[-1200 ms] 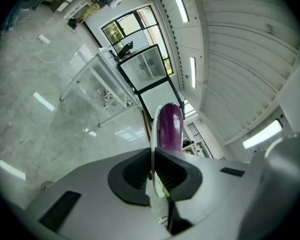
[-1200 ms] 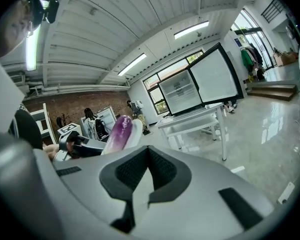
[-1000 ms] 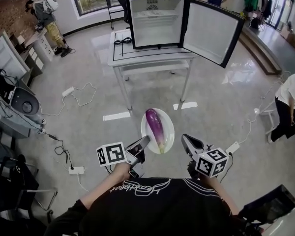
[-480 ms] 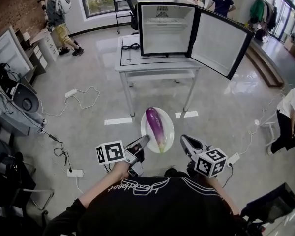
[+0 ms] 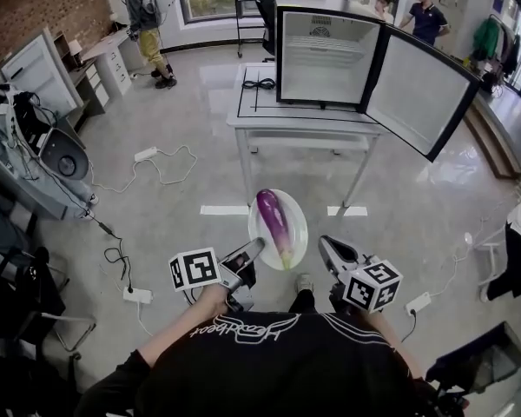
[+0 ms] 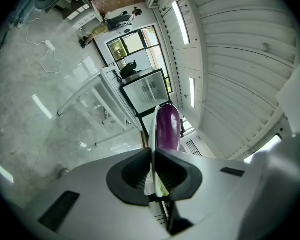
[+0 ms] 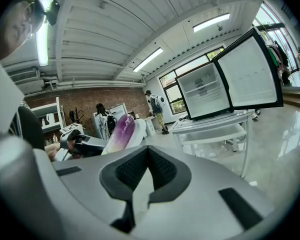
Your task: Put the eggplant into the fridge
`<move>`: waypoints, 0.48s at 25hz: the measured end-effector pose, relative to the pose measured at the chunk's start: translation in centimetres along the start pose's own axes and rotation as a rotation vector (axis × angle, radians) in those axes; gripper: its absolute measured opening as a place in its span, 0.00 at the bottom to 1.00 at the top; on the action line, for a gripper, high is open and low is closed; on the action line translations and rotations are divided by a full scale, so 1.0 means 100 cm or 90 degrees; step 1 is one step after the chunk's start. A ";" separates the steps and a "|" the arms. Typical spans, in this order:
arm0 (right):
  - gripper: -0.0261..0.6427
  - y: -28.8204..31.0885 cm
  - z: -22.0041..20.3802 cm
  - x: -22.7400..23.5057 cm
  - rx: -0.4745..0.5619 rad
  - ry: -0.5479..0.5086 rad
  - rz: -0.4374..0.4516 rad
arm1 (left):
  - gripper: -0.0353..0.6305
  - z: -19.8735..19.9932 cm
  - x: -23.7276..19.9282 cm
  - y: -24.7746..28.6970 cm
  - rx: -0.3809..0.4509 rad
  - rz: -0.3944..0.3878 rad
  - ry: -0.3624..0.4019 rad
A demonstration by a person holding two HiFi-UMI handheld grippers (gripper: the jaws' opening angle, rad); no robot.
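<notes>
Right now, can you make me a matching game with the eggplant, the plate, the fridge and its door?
Things:
1 eggplant
2 plate
3 fridge
4 fridge door

States:
A swung open
B pinched at the rim by the left claw
C lying on the plate
D standing on the white table

Pairs: 1-C, 2-B, 3-D, 4-A.

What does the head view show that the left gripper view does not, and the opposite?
Only the head view: the marker cube on the left gripper, the person's black shirt and the plate as an oval. Only the left gripper view: the ceiling lights, and that gripper's pads closed on the plate's rim, edge-on. Both: the eggplant on the plate and the open fridge on the table.
</notes>
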State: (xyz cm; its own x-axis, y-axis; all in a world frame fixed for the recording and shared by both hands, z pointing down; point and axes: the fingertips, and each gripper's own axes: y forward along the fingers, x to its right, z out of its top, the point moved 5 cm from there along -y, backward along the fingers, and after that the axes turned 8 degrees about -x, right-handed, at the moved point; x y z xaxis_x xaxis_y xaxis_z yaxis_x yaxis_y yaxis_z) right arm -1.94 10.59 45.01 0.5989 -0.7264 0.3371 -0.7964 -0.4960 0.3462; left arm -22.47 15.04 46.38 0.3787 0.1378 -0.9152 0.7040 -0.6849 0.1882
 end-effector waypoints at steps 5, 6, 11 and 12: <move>0.05 0.020 0.006 0.031 -0.007 0.016 0.017 | 0.09 0.016 -0.014 0.025 0.002 0.030 -0.012; 0.05 0.024 0.008 0.040 -0.008 0.018 0.019 | 0.09 0.020 -0.017 0.033 0.002 0.031 -0.016; 0.05 0.040 0.028 0.092 -0.010 0.031 0.020 | 0.09 0.046 -0.021 0.085 -0.009 0.038 -0.022; 0.05 0.043 0.035 0.104 -0.009 0.032 0.020 | 0.09 0.053 -0.021 0.098 -0.013 0.039 -0.022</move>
State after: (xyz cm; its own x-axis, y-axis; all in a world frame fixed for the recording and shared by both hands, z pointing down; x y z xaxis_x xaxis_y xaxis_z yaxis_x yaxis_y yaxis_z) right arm 0.59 -0.78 46.99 0.5780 -0.7160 0.3914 -0.8134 -0.4671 0.3466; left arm -19.53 4.30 48.22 0.4013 0.0711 -0.9132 0.6921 -0.6765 0.2515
